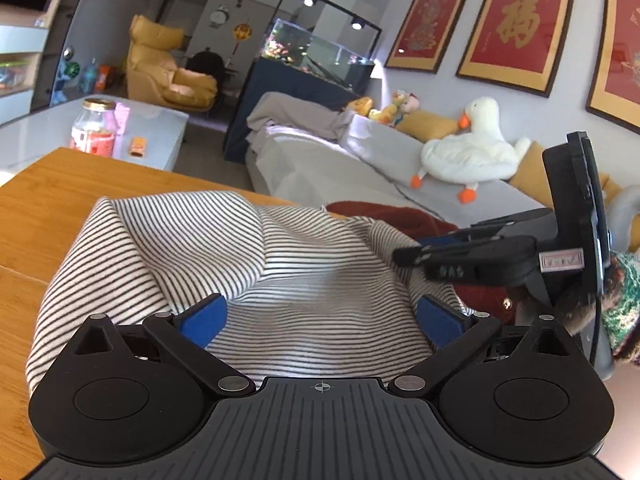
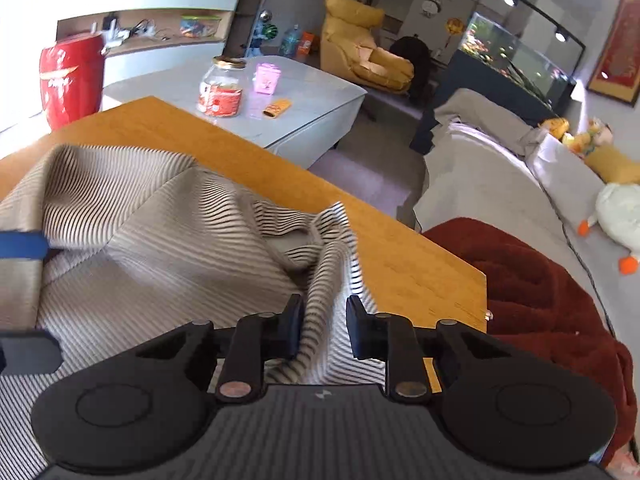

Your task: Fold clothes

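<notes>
- My left gripper (image 1: 320, 320) hangs low over the black-and-white striped knit garment (image 1: 240, 248), jaws spread wide, holding nothing.
- My right gripper (image 2: 323, 330), at three o'clock from the left, has its jaws pinched on a raised fold of that garment.
- The garment lies rumpled on the orange wooden table (image 1: 60, 200), reaching toward the edge at three o'clock.
- Risk: a thin pinch could slip; lifting one-sided may drag the cloth off onto the dark red fleece blanket (image 2: 532, 280).

Striped knit cloth (image 1: 256, 264), smooth wooden table (image 1: 52, 216)
</notes>
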{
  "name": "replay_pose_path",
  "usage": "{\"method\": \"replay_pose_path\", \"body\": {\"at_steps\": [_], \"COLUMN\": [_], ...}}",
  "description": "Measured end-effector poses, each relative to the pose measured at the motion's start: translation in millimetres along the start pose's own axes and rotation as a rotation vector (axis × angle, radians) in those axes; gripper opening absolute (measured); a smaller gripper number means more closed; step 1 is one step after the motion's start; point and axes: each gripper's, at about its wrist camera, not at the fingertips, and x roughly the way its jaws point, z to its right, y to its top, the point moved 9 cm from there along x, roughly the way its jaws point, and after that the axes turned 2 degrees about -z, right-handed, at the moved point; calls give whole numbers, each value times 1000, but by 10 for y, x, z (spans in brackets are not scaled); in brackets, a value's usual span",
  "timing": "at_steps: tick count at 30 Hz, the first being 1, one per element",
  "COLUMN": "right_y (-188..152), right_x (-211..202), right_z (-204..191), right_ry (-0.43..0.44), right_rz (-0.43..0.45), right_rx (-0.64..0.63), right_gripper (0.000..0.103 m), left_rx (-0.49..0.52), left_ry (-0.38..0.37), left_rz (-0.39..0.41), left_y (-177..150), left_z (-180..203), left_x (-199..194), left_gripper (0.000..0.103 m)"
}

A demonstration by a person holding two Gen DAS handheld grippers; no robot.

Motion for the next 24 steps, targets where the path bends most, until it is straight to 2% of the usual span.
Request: {"method": "replay_pose_path", "body": {"at_steps": [2, 3, 5, 8, 10, 12, 15, 18, 20, 22, 24], "right_y": [95, 132, 185, 221, 210, 266, 369, 325, 250, 136, 60], "right_x": [-4, -15, -68, -152, -178, -163, -100, 38, 163, 297, 397], "right_z": [305, 432, 547, 485, 329, 161, -75, -208, -254, -291, -343], "right_ry": [-76, -85, -53, 37, 116, 153, 181, 180, 180, 199, 213], "right_rz": [15, 21, 39, 52, 40, 38, 37, -2, -38, -78, -107], "right_rx": [65, 114, 188, 242, 236, 208, 161, 151, 170, 212, 227], "right_gripper": [6, 5, 5, 6, 13, 32, 49, 64, 65, 65, 64], "left_rx": [19, 29, 18, -6, 45, 172, 295, 289, 265, 242, 223], "left_ry": [21, 34, 35, 20, 26, 119, 247, 298, 298, 292, 279], "left_rz": [-16, -21, -53, -104, -87, -58, -126, -275, -343, -372, -388], "left_y": [-31, -43, -88, -111, 130, 436, 741, 712, 618, 536, 458], "left_z": [11, 17, 11, -14, -73, -210, -548, -876, -1012, -1079, -1116], "left_x": [-12, -35, -132, -297, -371, -361, -154, 69, 136, 158, 156], "left_gripper": [103, 103, 103, 103, 103, 103, 103, 101, 98, 95, 88]}}
